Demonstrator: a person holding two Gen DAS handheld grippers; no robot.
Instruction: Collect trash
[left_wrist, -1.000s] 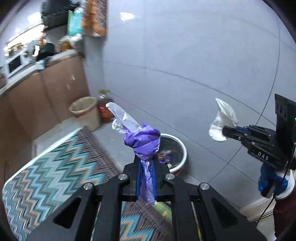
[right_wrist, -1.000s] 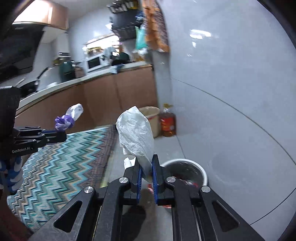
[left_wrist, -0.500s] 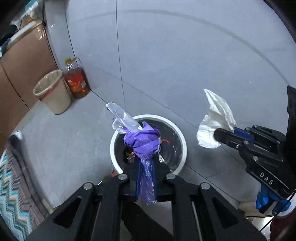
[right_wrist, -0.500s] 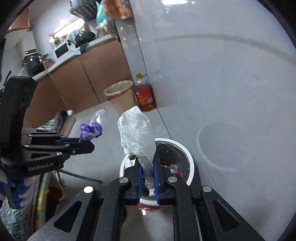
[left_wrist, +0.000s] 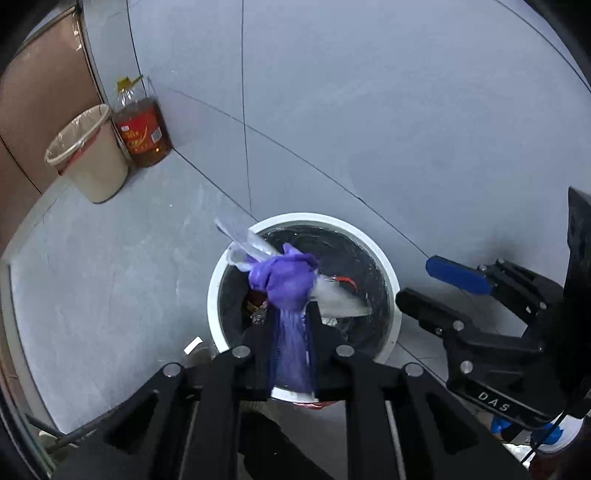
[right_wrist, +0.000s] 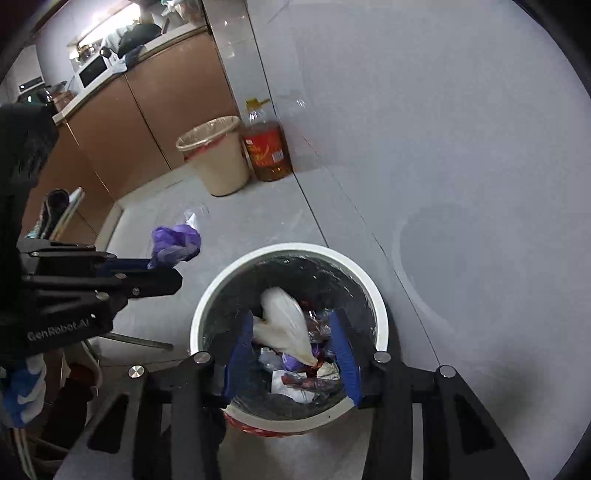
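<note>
Grey tiled kitchen corner. Crumpled purple plastic bag (left_wrist: 286, 280) between my left gripper's (left_wrist: 291, 328) parting jaws, above white-rimmed black-lined round bin (left_wrist: 221, 273). Right gripper (right_wrist: 293, 334) opening, empty; white plastic bag (right_wrist: 284, 325) inside bin. Beige lined wastebasket (left_wrist: 86, 158), oil bottle (left_wrist: 142, 129) beyond.

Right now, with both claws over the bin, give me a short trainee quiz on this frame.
1. True or false: the right claw is pinching the white bag.
2. What does the left claw hold? A: a purple wad. B: a paper cup. C: a spoon.
3. What stands next to the beige bin by the wall?

Key:
1. False. Its jaws stand apart and are opening, and the bag is loose over the white-rimmed bin.
2. A, though its jaws are opening.
3. The oil bottle.
</note>
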